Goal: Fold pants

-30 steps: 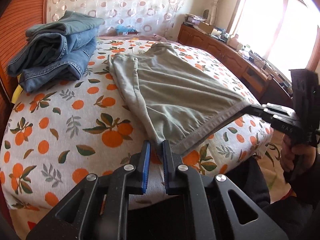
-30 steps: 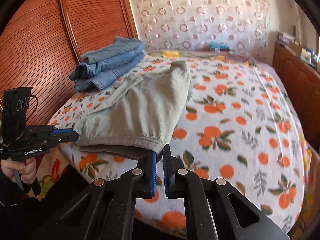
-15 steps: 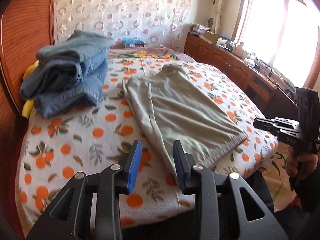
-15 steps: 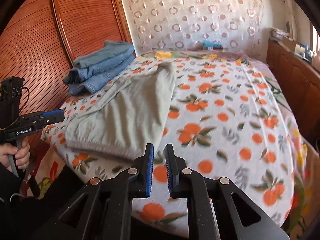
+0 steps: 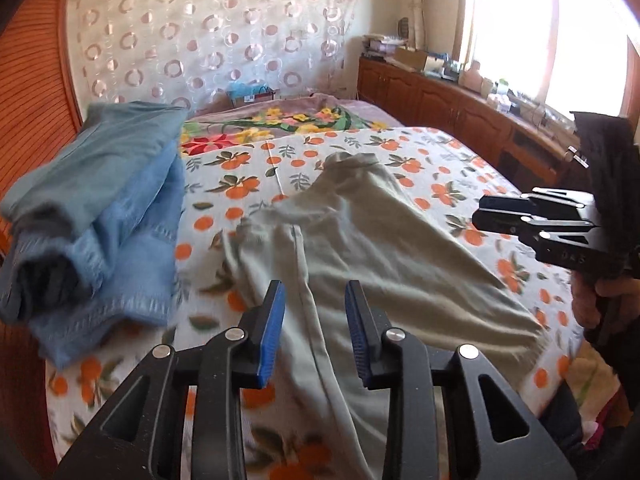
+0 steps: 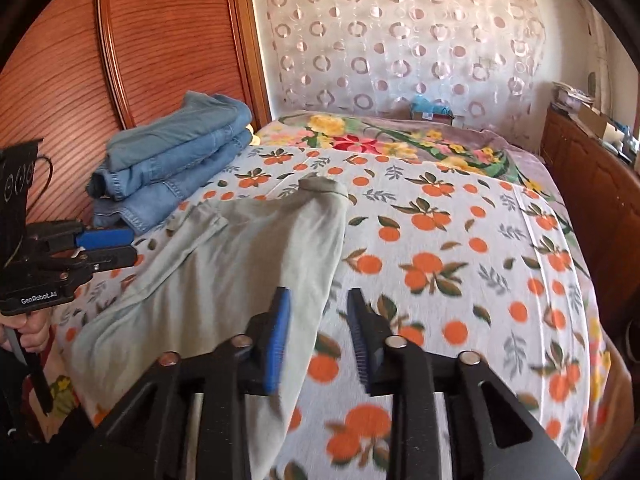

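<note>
Left wrist view: left gripper (image 5: pixel 314 330) above the pants (image 5: pixel 384 264), jaws apart and empty, the cloth lying beneath them on the bed (image 5: pixel 440 160). Right wrist view: right gripper (image 6: pixel 318 336) with jaws opening, nothing between the pads, over the pants' right edge. Pants lie half-folded, waist towards the far end, beside the jeans (image 6: pixel 172 160). Risk: a pinch taking only the upper layer would split the fold; a skewed lift would drag the cloth against the jeans.

Bare bedspread (image 6: pixel 480 280) right of pants (image 6: pixel 240 272); jeans stack (image 6: pixel 172 168) left.
</note>
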A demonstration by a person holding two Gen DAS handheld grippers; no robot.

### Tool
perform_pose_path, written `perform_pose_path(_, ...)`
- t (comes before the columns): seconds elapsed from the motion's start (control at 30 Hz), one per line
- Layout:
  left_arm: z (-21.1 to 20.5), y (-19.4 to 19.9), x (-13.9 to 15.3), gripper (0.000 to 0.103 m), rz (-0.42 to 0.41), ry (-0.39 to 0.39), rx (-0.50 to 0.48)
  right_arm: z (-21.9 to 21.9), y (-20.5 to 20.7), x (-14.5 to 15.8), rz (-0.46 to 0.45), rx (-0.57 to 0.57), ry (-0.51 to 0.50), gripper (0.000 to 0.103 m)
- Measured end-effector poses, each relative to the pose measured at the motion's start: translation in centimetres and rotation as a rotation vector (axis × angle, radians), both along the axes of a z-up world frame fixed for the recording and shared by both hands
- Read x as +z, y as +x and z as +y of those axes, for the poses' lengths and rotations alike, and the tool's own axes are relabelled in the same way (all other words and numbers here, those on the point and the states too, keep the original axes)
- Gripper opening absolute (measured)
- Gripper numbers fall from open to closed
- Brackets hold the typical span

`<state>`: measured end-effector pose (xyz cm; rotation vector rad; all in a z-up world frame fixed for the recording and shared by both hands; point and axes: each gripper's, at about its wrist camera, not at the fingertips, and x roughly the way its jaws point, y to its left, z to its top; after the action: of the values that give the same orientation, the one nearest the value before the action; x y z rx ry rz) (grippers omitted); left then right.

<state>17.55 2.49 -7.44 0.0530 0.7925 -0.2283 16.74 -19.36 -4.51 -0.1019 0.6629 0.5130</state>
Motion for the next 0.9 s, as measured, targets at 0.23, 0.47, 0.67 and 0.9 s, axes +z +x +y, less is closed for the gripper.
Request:
perform_pose_path(0.23,-0.6,4.3,-1.9,0.028,0.054,0.030,-0.004,2.0,3.0,0.2,-0.009,0.021,-0.041,0.033)
perform_pose_path(0.47,-1.0,6.2,-3.3,0.028,0.101,0.074,0.014,3.1,6.0,0.0,0.008,0.028,-0.043,0.033)
perform_pose_path(0.67,0.3,6.2,-3.4,0.004,0.082,0.034,0.033,4.4,8.3,-0.8,0.057,0.051,-0.026,0.033)
perform_pose_path(0.9,2.0,5.5,-2.5,0.004,0.054,-0.008,0.070,5.8,10.6,-1.4,0.095,0.064,-0.020,0.033)
